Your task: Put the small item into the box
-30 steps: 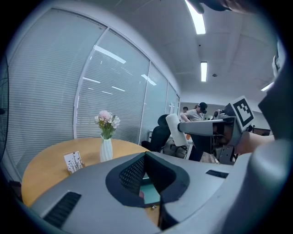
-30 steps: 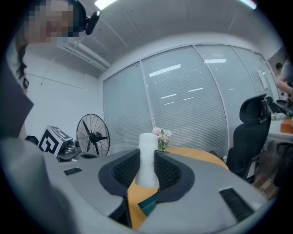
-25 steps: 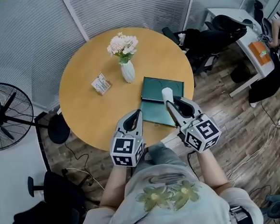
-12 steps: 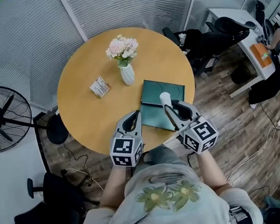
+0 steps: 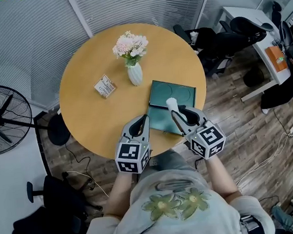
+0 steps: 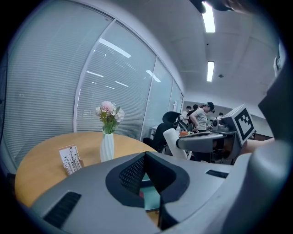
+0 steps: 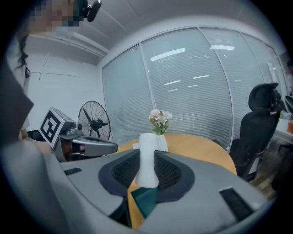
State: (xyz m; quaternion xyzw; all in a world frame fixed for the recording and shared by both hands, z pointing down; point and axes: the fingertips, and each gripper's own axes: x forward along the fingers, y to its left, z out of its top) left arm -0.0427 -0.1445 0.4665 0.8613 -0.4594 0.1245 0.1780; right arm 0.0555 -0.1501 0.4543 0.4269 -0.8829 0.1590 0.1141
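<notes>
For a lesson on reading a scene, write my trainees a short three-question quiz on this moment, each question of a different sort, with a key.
1. True or false: the right gripper holds a white item.
2. The box on the table is: A green, B red, C orange.
3. Fill in: the left gripper is ____ and empty.
Key: 1 true; 2 A; 3 shut.

my right gripper covers the near right part of the green box and the lower end of the white item. the print on the small card is too small to read. the picture's left edge cuts the fan.
</notes>
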